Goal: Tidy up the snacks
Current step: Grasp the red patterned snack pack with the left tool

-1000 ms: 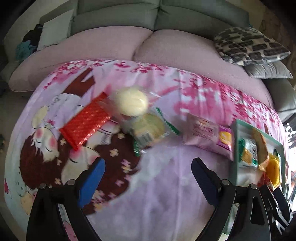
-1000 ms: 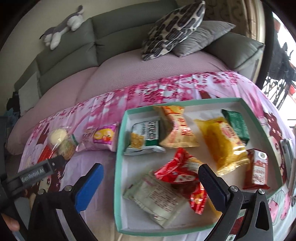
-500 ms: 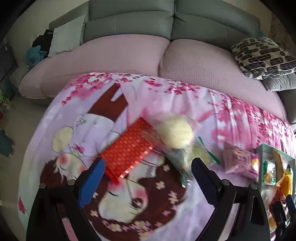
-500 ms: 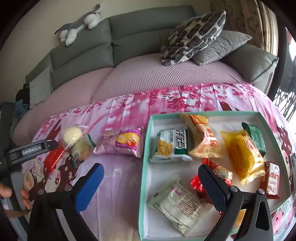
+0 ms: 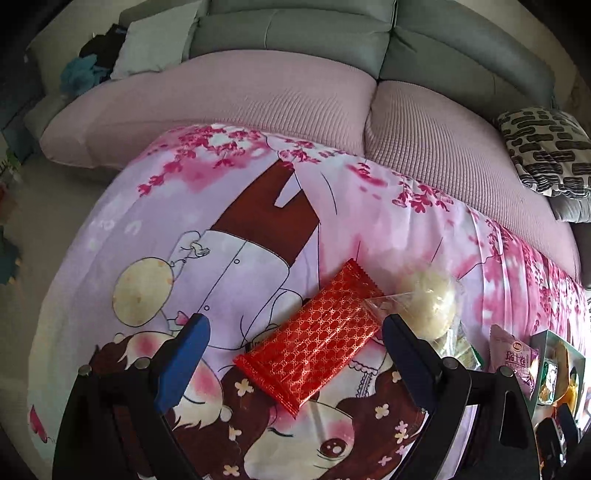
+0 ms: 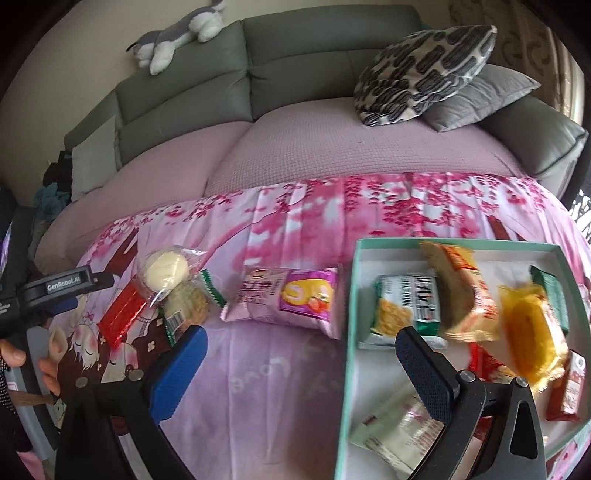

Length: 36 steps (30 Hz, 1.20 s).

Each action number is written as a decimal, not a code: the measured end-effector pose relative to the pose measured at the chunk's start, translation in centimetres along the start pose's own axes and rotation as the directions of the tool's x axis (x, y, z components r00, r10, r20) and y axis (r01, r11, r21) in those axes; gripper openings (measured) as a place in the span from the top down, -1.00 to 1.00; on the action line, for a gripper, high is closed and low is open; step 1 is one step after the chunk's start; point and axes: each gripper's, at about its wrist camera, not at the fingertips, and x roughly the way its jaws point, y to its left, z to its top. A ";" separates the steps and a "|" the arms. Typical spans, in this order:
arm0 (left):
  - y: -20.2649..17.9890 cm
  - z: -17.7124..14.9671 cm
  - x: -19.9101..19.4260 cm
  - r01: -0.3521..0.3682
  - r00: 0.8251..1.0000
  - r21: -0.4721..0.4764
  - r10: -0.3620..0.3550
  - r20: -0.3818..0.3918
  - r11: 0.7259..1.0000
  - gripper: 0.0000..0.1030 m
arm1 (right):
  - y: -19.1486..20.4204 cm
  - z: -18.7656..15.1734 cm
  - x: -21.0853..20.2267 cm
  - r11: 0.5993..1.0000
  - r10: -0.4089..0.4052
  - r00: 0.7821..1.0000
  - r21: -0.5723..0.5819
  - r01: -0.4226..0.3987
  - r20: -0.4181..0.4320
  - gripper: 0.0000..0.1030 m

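my grey sofa (image 6: pixel 295 62) has pink seat covers (image 5: pixel 236 99), a patterned pillow (image 6: pixel 424 70), and a plush toy (image 6: pixel 177 33) on top.

A red packet (image 5: pixel 314 341) is patterned with gold lattice, and a pink-and-purple packet (image 6: pixel 286 297) is printed with a cake roll. The cloth (image 5: pixel 258 206) is covered in pink blossoms and cartoon figures, while a teal-rimmed tray (image 6: pixel 351 295) is lined white.
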 end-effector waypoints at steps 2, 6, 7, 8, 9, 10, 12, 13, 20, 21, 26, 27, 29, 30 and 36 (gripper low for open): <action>0.0 0.0 0.7 0.005 1.000 0.010 -0.005 -0.013 1.000 -0.83 | 0.7 0.2 0.6 1.000 0.005 1.000 -0.012 -0.006 -0.014 -1.00; -0.3 -0.3 2.1 -0.004 0.999 0.051 0.006 -0.036 0.999 -0.83 | 1.7 0.4 1.7 1.000 0.017 0.999 -0.019 -0.017 -0.035 -1.00; -0.4 -0.4 2.6 0.000 0.999 0.058 0.003 -0.046 0.998 -0.83 | 1.8 0.4 1.9 1.000 0.013 0.999 -0.017 -0.014 -0.040 -1.00; -0.5 -0.6 3.2 0.001 0.998 0.071 0.003 -0.062 0.997 -0.83 | 1.8 0.4 2.1 1.000 0.007 0.999 -0.015 -0.008 -0.044 -1.00; -0.6 -0.7 3.6 -0.002 0.997 0.082 0.008 -0.071 0.997 -0.83 | 1.8 0.3 2.2 1.000 0.002 0.999 -0.013 -0.003 -0.047 -1.00; -0.8 -0.9 4.0 -0.010 0.997 0.097 0.018 -0.081 0.995 -0.83 | 1.8 0.3 2.3 1.000 0.001 0.999 -0.012 -0.002 -0.051 -1.00; -1.3 -1.3 4.8 -0.023 0.995 0.139 0.037 -0.095 0.990 -0.83 | 1.7 0.0 2.7 1.000 0.002 0.998 -0.008 -0.003 -0.065 -1.00; -1.6 -1.4 5.0 -0.029 0.995 0.160 0.044 -0.093 0.987 -0.83 | 1.6 -0.1 2.7 1.000 0.001 0.998 -0.008 -0.002 -0.069 -1.00; -2.4 -1.6 5.6 -0.064 0.994 0.163 0.076 -0.074 0.985 -0.84 | 1.1 -0.4 2.8 1.000 -0.005 0.997 0.000 0.005 -0.079 -1.00; -2.4 -1.6 5.6 -0.063 0.994 0.153 0.075 -0.074 0.986 -0.84 | 0.9 -0.4 2.7 1.000 -0.007 0.997 0.003 0.007 -0.078 -1.00; -2.0 -1.6 5.0 -0.074 0.995 0.119 0.082 -0.063 0.990 -0.51 | 0.3 -0.3 2.8 1.000 -0.014 0.997 0.017 0.015 -0.080 -1.00; -1.7 -1.4 4.8 -0.075 0.995 0.108 0.081 -0.058 0.991 -0.39 | 0.3 -0.2 2.8 1.000 -0.015 0.997 0.016 0.017 -0.079 -1.00; -1.2 -1.2 4.6 -0.075 0.995 0.084 0.080 -0.055 0.994 -0.23 | 0.4 -0.1 2.7 1.000 -0.019 0.997 0.014 0.020 -0.078 -1.00; -0.8 -1.1 4.5 -0.075 0.995 0.070 0.079 -0.054 0.995 -0.16 | 0.5 0.0 2.7 1.000 -0.020 0.997 0.011 0.020 -0.079 -1.00; 0.1 -0.8 4.1 -0.075 0.995 0.043 0.077 -0.056 0.996 0.01 | 0.9 1.2 2.9 1.000 -0.013 0.996 -0.014 0.012 -0.092 -1.00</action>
